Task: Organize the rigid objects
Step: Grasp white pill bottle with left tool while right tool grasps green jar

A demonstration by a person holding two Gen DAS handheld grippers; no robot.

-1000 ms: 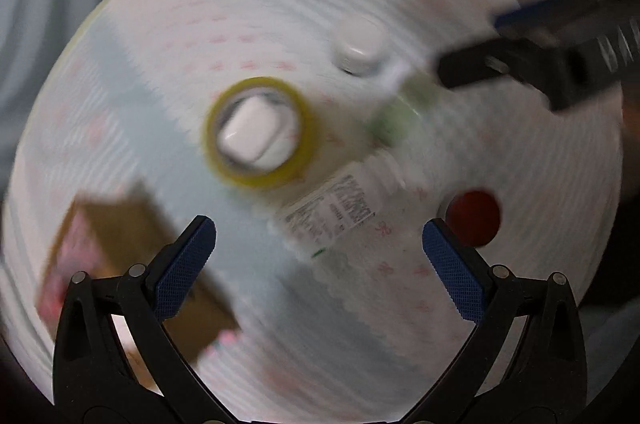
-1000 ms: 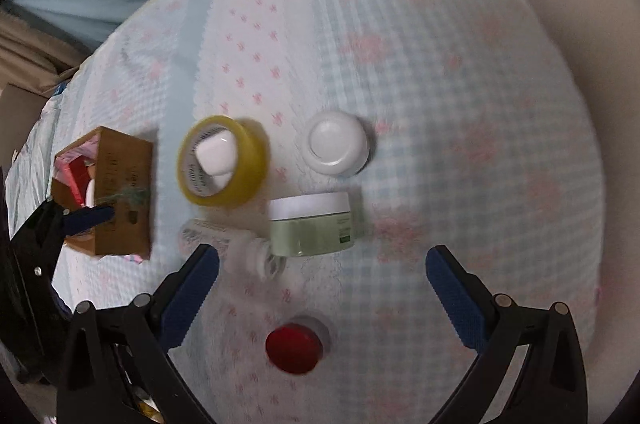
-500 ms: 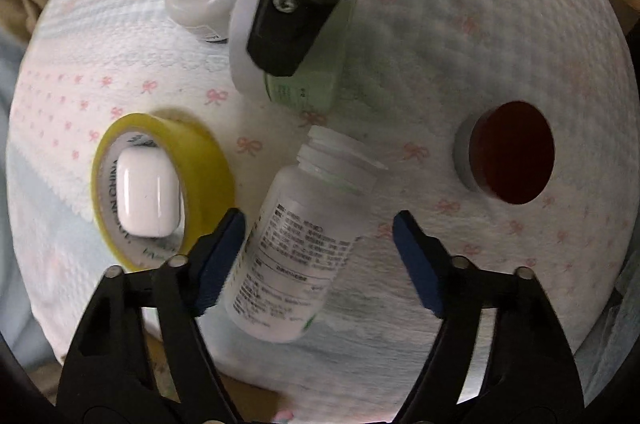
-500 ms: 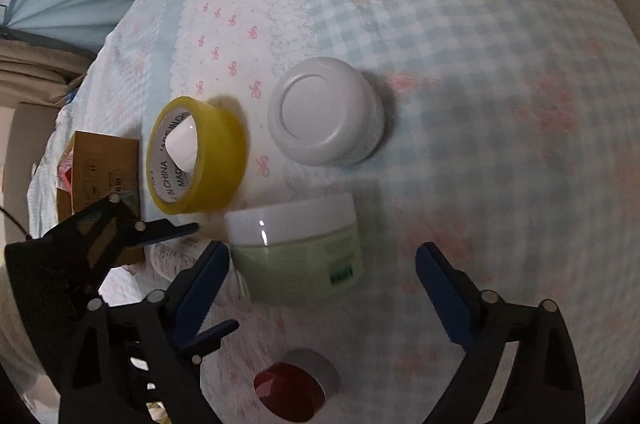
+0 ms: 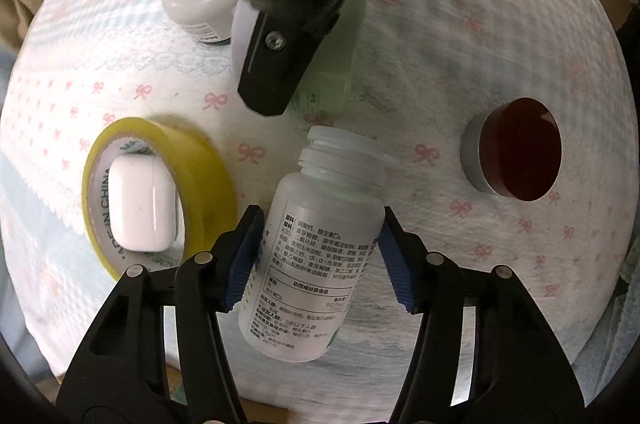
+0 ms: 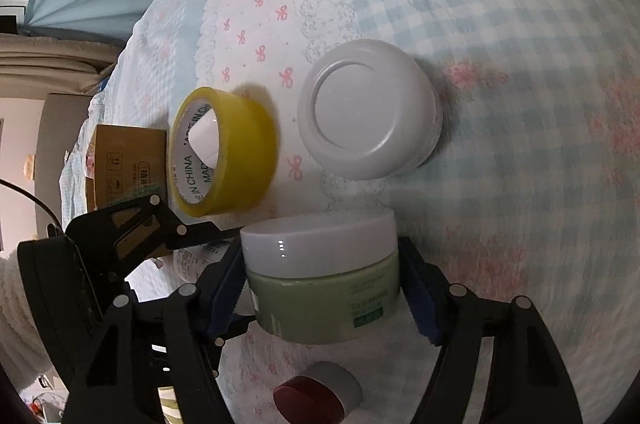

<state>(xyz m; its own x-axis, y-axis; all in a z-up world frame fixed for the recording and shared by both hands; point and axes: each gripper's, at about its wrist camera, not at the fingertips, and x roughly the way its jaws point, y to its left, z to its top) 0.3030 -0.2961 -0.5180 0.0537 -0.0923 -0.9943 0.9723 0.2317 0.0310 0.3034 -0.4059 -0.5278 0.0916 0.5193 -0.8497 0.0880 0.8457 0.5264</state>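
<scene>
Right beside the yellow tape roll [image 5: 160,192], the pill bottle [image 5: 316,248] lies on its side, long axis running straight out between the left gripper [image 5: 320,256] fingers, which pinch its body. Right gripper [image 6: 324,284] squeezes the green jar [image 6: 324,288] just past it.

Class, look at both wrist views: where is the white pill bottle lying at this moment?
In the left wrist view, the white pill bottle lies on its side between the left tongs, with the yellow tape roll to its left and the red-lidded jar to its right.
</scene>
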